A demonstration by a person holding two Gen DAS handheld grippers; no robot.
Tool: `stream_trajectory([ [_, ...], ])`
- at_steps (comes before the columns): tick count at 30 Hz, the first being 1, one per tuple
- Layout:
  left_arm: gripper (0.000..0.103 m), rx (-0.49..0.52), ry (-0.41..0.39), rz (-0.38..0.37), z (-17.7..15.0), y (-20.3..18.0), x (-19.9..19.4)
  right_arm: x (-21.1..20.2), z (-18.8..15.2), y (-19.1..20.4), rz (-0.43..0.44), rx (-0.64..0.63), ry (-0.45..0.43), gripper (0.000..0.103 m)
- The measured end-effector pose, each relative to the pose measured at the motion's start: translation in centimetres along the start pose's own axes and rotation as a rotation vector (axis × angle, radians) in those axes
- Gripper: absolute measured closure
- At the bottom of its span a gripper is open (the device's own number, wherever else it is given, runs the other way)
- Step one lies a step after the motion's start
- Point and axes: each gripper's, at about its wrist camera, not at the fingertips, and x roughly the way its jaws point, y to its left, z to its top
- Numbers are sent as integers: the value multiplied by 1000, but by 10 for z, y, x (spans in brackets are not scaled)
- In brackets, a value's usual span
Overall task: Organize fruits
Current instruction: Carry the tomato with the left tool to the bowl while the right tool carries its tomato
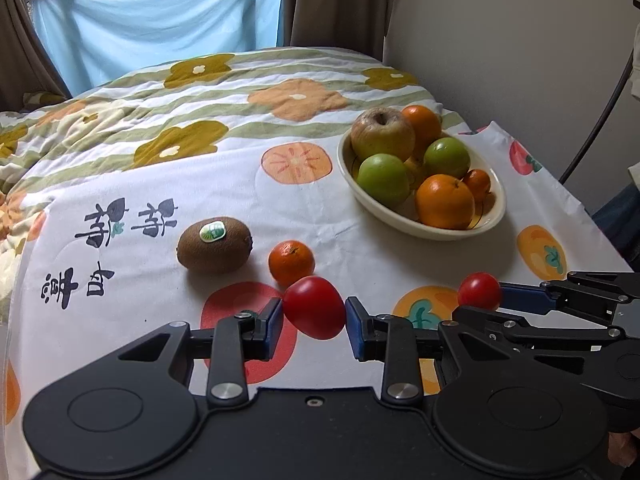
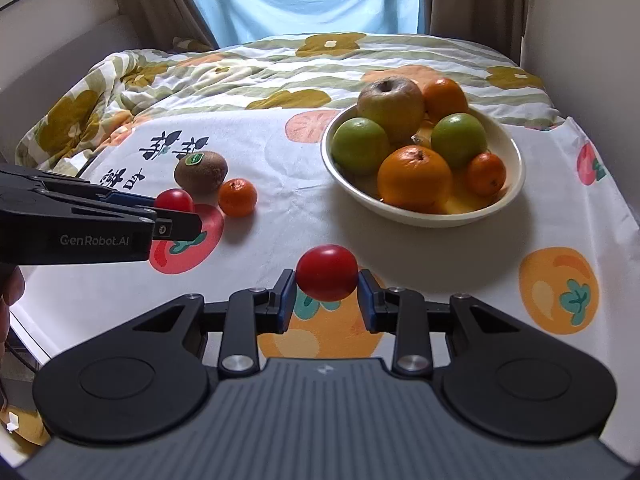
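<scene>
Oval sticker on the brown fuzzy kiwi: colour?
Green with a white rim; clearest in the left wrist view.

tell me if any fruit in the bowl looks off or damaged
The apple at the back of the bowl looks wrinkled and dull brownish, likely past its best. The other fruit there looks sound.

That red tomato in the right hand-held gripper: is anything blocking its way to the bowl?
Nothing visible lies between the tomato in the right hand-held gripper and the bowl, only bare cloth. But the bowl is already heaped with fruit, leaving little room.
</scene>
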Motion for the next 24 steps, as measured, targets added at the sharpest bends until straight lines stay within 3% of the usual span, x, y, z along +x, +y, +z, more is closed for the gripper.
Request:
stream_trajectory([
  [11, 66, 24, -57, -32, 37, -51, -23, -44, 25, -50, -18, 16, -29, 55],
  [24, 66, 33, -77, -40, 87, -110, 4, -48, 74, -133, -36, 7, -39, 55],
])
